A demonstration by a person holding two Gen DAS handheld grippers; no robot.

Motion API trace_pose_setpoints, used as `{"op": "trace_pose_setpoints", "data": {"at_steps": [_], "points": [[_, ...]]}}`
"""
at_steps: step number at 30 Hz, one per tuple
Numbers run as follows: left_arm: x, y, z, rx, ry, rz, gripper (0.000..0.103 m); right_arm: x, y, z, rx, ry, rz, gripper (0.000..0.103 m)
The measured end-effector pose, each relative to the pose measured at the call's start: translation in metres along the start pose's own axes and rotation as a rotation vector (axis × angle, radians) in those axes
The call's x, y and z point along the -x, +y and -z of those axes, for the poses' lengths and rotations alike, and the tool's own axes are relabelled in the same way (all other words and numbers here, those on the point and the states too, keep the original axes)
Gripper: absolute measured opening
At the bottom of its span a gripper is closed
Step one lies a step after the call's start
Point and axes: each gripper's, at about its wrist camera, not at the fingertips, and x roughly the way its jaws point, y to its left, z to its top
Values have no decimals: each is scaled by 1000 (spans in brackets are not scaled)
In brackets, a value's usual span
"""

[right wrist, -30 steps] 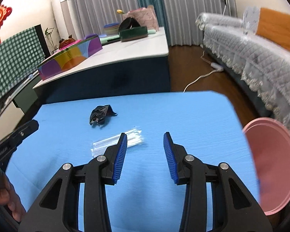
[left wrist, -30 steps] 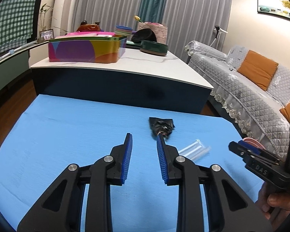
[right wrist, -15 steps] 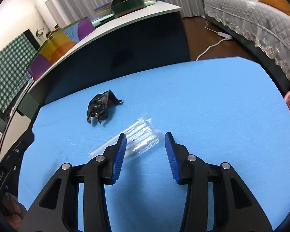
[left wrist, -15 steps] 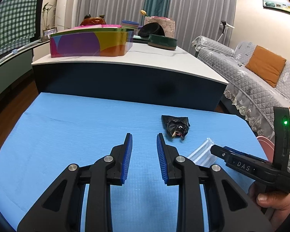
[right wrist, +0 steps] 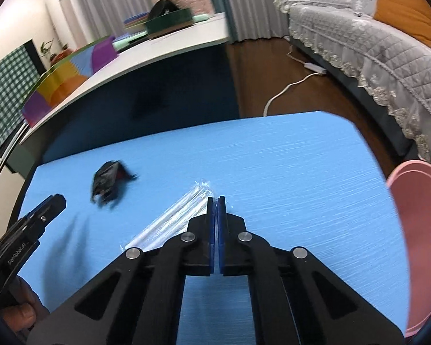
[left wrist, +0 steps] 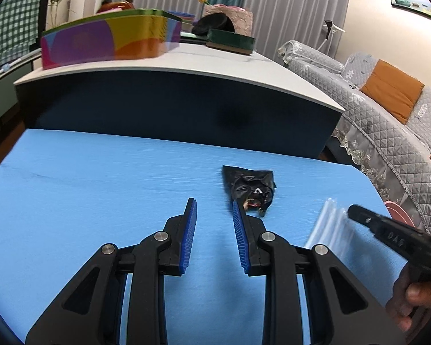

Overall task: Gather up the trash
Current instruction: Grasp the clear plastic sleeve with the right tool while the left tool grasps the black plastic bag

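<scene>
Right tool now pinched on clear wrapper.

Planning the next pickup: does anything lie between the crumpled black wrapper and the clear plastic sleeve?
No. In the right wrist view, only bare blue table cover lies between the crumpled black wrapper and the clear plastic sleeve.

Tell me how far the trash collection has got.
Nothing looks binned yet. The right gripper has shut at the clear plastic wrapper; a firm pinch is unclear. The open left gripper is beside the crumpled black wrapper. Both still need carrying to the pink bin.
</scene>
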Motion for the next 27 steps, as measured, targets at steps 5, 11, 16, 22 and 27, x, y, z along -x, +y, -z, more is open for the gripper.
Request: {"op": "trace_pose_setpoints", "data": {"at_steps": [5,11,16,22,27], "points": [[-15,-6,-3,-3,30,22,27,-4,-13,2,3,-2,26,2],[-30,-9,-7,0,76,44,27,-4,-18,1,-19,0,-10,2],[-43,-12,-7,2,131,55,27,-6,-16,0,-5,8,-21,2],[-44,-18,-6,-21,127,68,14,-6,-13,0,10,8,-26,2],[-36,-21,-6,-43,105,46,13,1,-8,1,33,-5,-22,2]]}}
